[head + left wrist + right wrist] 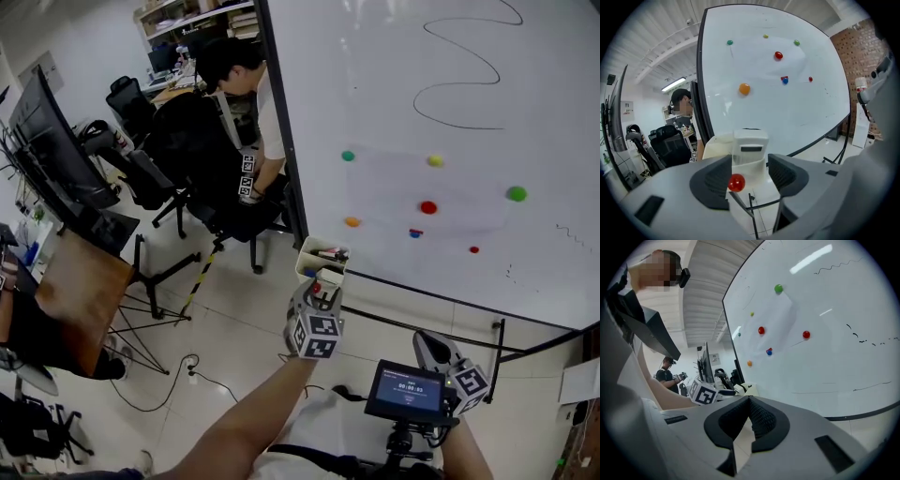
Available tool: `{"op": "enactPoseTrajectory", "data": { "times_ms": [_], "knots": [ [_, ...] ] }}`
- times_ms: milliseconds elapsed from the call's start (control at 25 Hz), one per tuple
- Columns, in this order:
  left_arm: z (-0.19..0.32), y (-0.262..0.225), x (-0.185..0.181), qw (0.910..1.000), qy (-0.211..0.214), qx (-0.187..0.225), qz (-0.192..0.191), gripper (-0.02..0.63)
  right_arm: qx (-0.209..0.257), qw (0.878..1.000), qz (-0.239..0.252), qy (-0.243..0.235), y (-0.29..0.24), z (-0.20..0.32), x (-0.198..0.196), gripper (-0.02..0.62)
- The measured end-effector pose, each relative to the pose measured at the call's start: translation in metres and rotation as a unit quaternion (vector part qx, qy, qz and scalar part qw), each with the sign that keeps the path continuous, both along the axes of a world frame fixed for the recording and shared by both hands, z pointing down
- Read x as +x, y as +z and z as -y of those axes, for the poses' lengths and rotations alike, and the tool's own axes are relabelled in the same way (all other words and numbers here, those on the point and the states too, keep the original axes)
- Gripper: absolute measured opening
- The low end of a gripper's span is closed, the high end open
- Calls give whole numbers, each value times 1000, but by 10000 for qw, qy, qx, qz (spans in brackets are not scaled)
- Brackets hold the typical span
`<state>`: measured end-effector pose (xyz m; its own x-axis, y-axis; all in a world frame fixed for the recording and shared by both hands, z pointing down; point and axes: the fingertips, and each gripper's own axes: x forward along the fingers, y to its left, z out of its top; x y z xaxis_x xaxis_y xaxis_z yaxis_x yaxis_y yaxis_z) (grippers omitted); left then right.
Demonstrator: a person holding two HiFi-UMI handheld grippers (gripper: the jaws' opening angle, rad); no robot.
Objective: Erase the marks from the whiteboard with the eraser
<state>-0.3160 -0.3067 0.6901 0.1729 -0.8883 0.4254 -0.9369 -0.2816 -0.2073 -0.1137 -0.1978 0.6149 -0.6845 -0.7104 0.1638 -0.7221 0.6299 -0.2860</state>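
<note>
At the far left a person [272, 122] leans over a black chair [187, 141]. A white tray [309, 253] hangs at the lower left corner of the whiteboard [394, 94]. The left forearm [244, 422] reaches up and forward, bare, holding the left gripper [323, 286] just below that tray. In the left gripper view its tongs [750, 171] are spread wide and grip nothing. A white block [750, 147] with a dark slot stands up from the tray ahead of the gap. Whether it is the eraser I cannot tell. A red ball [736, 183] shows against the left pad; contact is unclear. The right gripper [429, 345] hangs low beside a small screen [405, 389]. Its tongs [750, 401] are pressed together and hold nothing. A black squiggle [469, 66] runs toward the board's upper right corner, above coloured magnets [428, 207]. Smaller marks [562, 230] sit near the right edge.
</note>
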Motion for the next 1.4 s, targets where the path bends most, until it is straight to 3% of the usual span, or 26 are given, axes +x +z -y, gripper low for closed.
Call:
{"op": "enactPoseTrajectory", "data": {
  "times_ms": [320,600,920,1040,1200,1400],
  "knots": [
    [14,7,6,9999,-73,27,-65,296,39,9999,-38,84,-2,17,1,8],
    [21,-1,3,9992,-120,55,-368,287,-20,10000,-59,2,-2,24,5,8],
    [26,-20,-5,9951,95,-155,-971,262,-54,9999,-7,115,2,24,18,8],
    [34,-23,-12,9931,122,-499,-1051,262,-156,9998,-5,126,8,22,23,8],
    [42,-14,-16,9907,182,-1017,-884,262,-116,9999,40,116,10,21,22,8],
    [42,-4,-20,9945,-3,-879,-569,281,-272,9996,39,85,15,16,21,8]
  ]
}}
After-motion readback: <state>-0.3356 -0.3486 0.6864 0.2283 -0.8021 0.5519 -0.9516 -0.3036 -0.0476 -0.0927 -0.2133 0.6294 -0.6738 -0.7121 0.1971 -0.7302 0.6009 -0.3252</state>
